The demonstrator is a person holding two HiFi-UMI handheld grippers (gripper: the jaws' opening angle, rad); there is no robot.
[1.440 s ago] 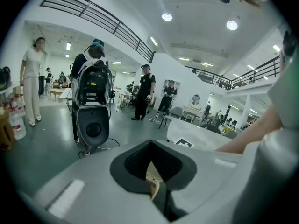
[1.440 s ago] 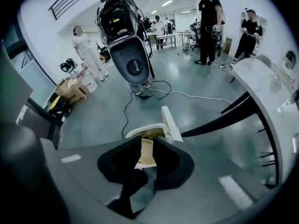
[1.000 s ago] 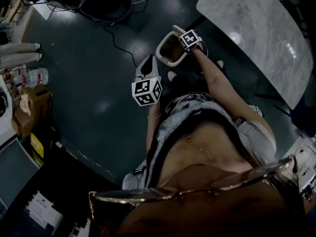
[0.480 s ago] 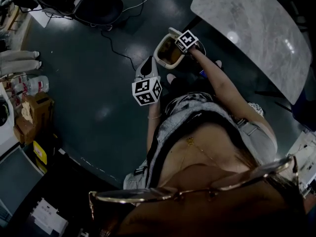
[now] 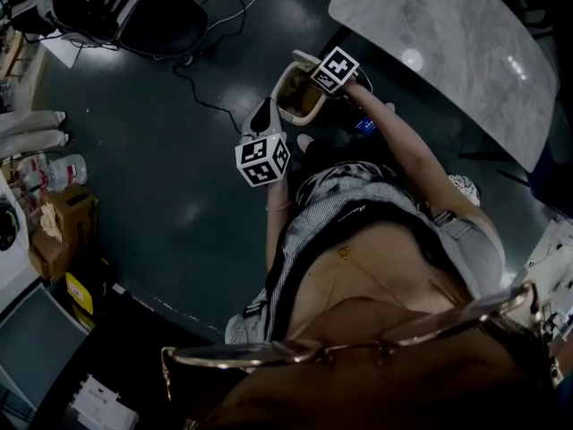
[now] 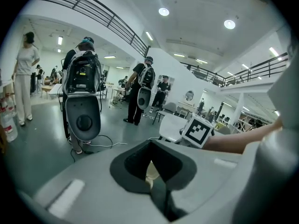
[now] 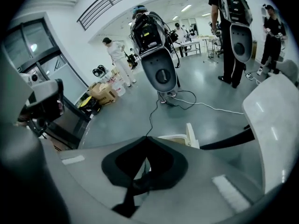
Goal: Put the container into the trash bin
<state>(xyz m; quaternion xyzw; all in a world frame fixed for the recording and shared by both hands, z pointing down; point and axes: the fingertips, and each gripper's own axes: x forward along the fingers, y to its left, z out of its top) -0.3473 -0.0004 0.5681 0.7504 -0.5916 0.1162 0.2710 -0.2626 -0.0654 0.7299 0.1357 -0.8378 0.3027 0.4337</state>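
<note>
In the head view a white container (image 5: 294, 97) with a brownish inside hangs over the dark floor, beside the table's near corner. My right gripper (image 5: 319, 84) is shut on its rim, under the marker cube. The right gripper view shows the same white rim (image 7: 188, 135) just past my right gripper (image 7: 145, 164), whose jaws are together. My left gripper (image 5: 262, 120) hovers a little nearer and to the left, apart from the container, fingers together with nothing in them. Its jaws (image 6: 152, 172) also look shut in the left gripper view. I can make out no trash bin.
A grey marble table (image 5: 448, 52) fills the upper right. A black cable (image 5: 201, 92) runs across the floor toward a dark shell-shaped rig (image 5: 166, 21). Cardboard boxes (image 5: 55, 218) and bottles (image 5: 63, 167) line the left edge. People wearing backpack rigs (image 7: 152, 36) stand ahead.
The whole head view has slid a little, so table and rig now sit further left. Both grippers keep their spacing, and the right one still holds the container.
</note>
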